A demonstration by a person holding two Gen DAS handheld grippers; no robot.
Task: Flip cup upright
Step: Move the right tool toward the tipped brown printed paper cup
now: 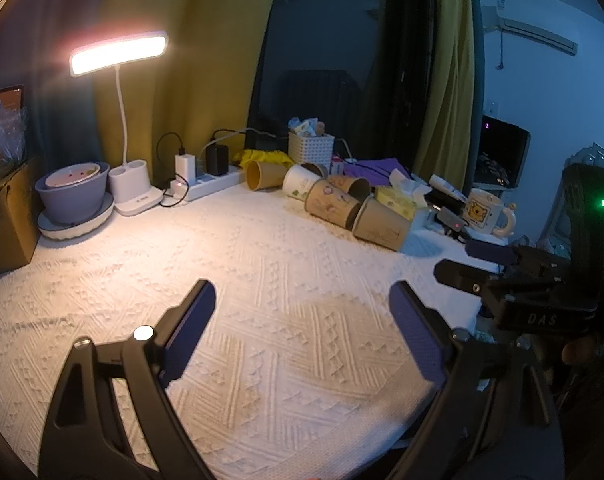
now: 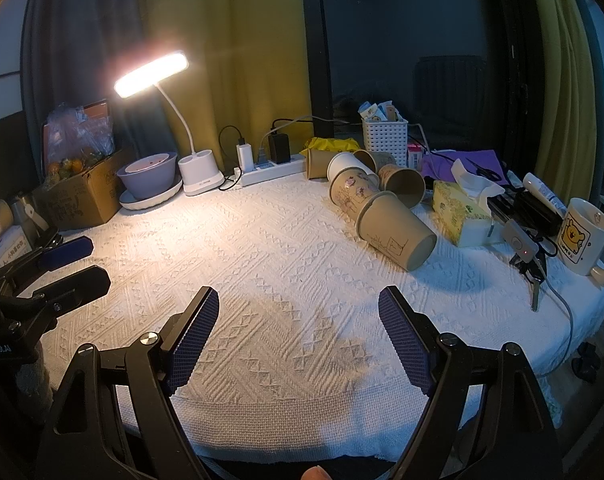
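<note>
Left hand-held gripper (image 1: 303, 312): fingers spread wide, nothing between them, held over the near part of the surface.
Right hand-held gripper (image 2: 298, 320): fingers likewise spread wide, holding nothing, low over the near edge.
Surface (image 2: 262, 240): covered by a white textured cloth; broad bare stretch from the near edge to the cups.
Paper cups: cluster lying on their sides at the far right.
Nearest brown cup (image 2: 397, 234): on its side, base toward the camera, rim touching the patterned cup (image 2: 351, 192) behind it.
Right margin: tissue box (image 2: 457, 212) just beside the cups; bear mug (image 2: 585, 238) upright near the right edge.
Far-left margin: lit desk lamp (image 2: 200, 176), bowl (image 2: 148, 174), cardboard box (image 2: 86, 196).
</note>
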